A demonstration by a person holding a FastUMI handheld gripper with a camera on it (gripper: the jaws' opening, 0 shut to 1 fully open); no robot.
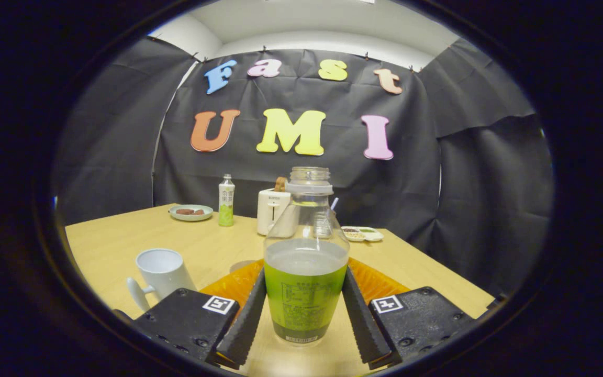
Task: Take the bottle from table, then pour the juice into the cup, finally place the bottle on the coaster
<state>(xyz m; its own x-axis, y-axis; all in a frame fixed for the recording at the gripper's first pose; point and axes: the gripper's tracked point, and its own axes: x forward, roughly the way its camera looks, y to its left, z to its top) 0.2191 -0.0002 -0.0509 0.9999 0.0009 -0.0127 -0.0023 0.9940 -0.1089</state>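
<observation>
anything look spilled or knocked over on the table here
Nothing stands out. The uncapped bottle stands upright between the fingers, which press its sides. The cup sits upright beside the orange coaster, and no liquid shows on the table.

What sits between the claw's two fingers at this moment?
In the gripper view, the open bottle of juice stands upright between the claw's fingers, which flank its green-labelled lower body and appear to press it from both sides. The orange coaster lies just behind it.

Bottle [305, 262] between tool [304, 314] fingers, both pressing; coaster [238, 285] behind; cup [161, 272] left.
</observation>
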